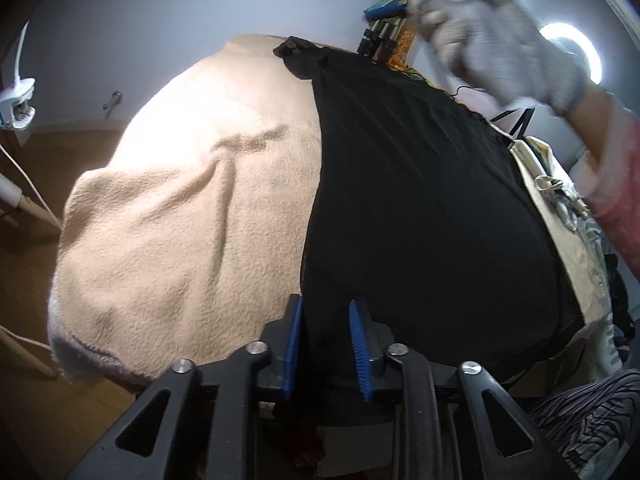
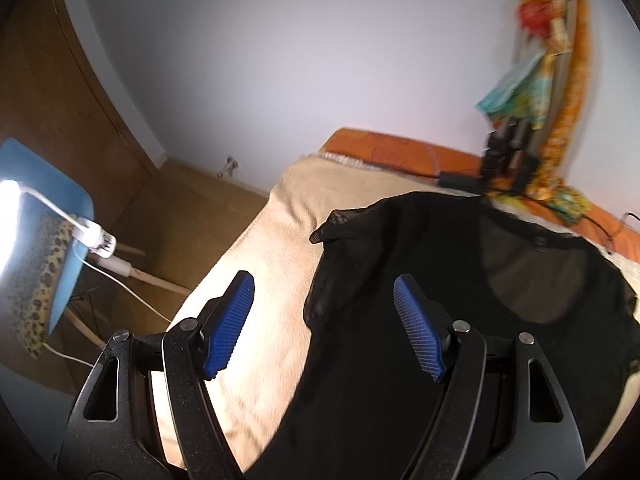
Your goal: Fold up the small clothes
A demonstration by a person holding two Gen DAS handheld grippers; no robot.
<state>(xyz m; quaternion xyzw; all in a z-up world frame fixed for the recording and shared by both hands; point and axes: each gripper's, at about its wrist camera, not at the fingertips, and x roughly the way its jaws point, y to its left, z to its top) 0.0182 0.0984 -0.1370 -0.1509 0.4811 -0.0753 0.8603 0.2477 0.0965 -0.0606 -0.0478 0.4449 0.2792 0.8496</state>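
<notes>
Sheer black cloth garment (image 2: 460, 280); fuzzy beige blanket (image 1: 180, 220); ribbed claw pads (image 2: 230, 328).

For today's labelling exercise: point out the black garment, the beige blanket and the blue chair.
black garment (image 1: 420, 200), left wrist view, middle of its spread cloth.
beige blanket (image 1: 192, 208), left wrist view, bare part beside the garment.
blue chair (image 2: 60, 184), right wrist view, seat edge.

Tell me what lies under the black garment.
The black garment is spread on a beige blanket, which shows to its left. What the garment covers, and what lies under the blanket, is hidden; an orange sheet shows at the far edge.
</notes>
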